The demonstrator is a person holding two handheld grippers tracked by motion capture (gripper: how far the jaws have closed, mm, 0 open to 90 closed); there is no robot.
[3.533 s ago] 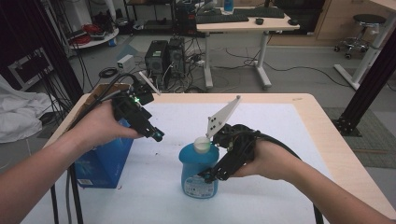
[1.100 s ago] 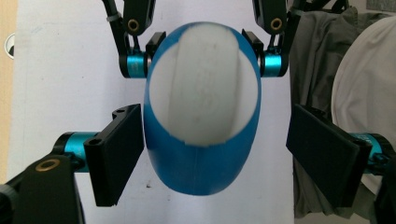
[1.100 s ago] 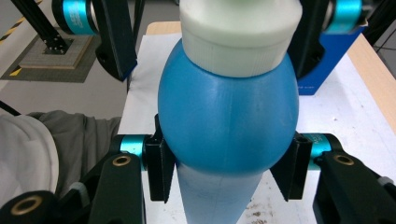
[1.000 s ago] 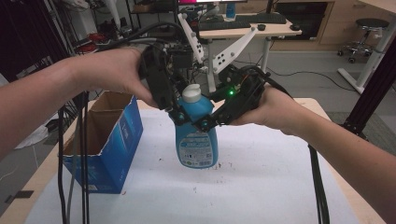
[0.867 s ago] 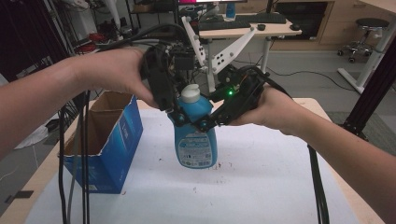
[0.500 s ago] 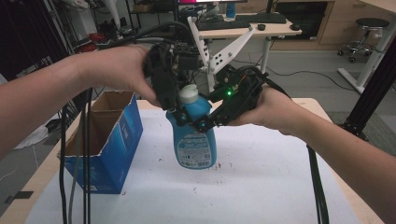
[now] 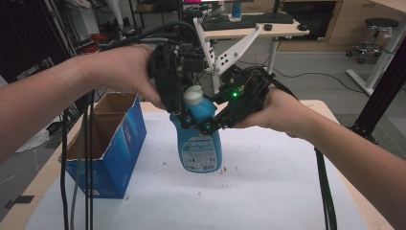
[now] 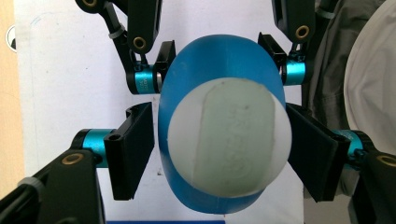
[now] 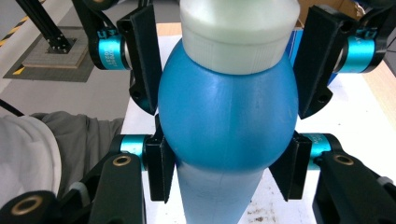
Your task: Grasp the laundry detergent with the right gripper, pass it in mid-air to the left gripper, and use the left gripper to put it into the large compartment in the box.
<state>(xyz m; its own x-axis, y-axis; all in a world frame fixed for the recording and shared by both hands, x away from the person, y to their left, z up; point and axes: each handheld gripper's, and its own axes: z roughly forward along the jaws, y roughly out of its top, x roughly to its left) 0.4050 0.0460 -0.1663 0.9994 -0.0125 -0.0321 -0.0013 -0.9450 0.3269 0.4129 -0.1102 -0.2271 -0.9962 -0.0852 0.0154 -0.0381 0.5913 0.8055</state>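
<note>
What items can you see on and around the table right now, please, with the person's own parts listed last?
Bottle: one, blue with a pale cap, held up above the table's middle.
Cardboard box: one, blue outside, brown inside, open top, at the table's left.
Table: one, white sheet on a wooden top.
Desk: one, pale wood, behind, bearing a keyboard.
Stool: one, dark seat, far right.
Right gripper: one, black, shut on the bottle's shoulder.
Left gripper: one, black, jaws astride the cap, just closing, gaps at both pads.
</note>
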